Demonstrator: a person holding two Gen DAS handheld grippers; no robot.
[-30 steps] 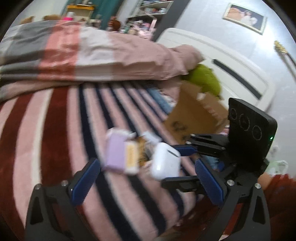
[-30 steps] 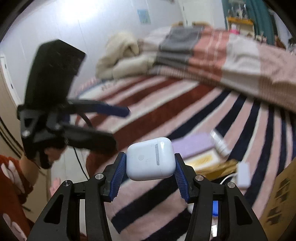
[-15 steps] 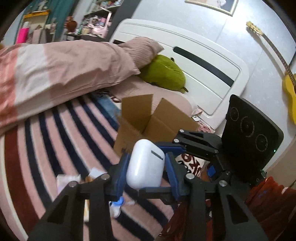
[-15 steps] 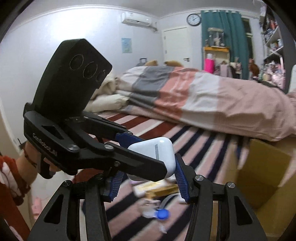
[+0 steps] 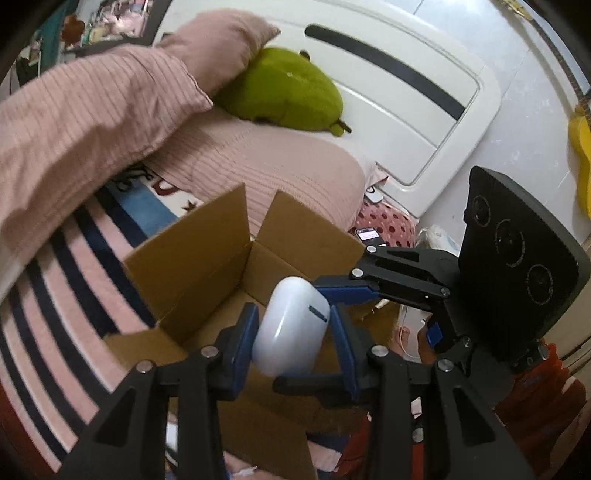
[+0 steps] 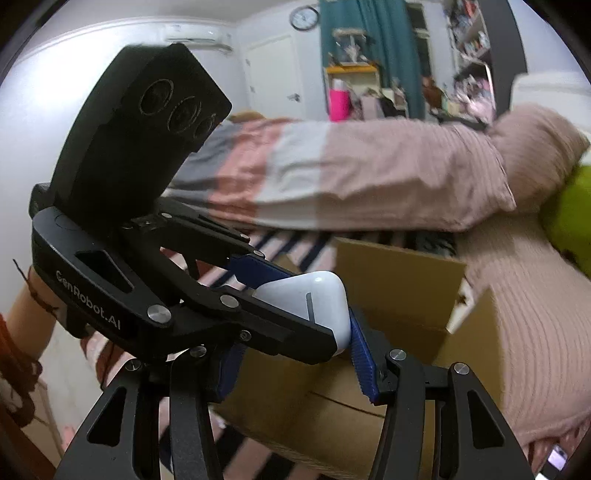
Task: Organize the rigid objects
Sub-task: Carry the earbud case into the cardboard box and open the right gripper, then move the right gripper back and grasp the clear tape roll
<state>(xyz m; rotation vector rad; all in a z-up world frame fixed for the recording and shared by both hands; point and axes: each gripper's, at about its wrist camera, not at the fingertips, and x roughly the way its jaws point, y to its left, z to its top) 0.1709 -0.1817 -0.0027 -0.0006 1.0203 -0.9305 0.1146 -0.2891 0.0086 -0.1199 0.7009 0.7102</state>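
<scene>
The white earbud case (image 5: 291,328) is smooth and rounded, with a dark hinge strip on its back, and it is tilted with its top toward 1 o'clock. It hangs above the open cardboard box (image 5: 207,266), pressed between blue pads on its sides. The box is brown, its flaps stand up, and it sits on the striped bed at 12 o'clock from the case.

A bed with a striped pink, white and navy cover (image 5: 55,295) fills the room, a pink striped duvet (image 6: 369,177) heaped across it. A white headboard (image 5: 406,122) with a black slot stands against a pale wall. Far off hang teal curtains (image 6: 373,48), a round wall clock (image 6: 304,16) and a white door (image 6: 273,77).
</scene>
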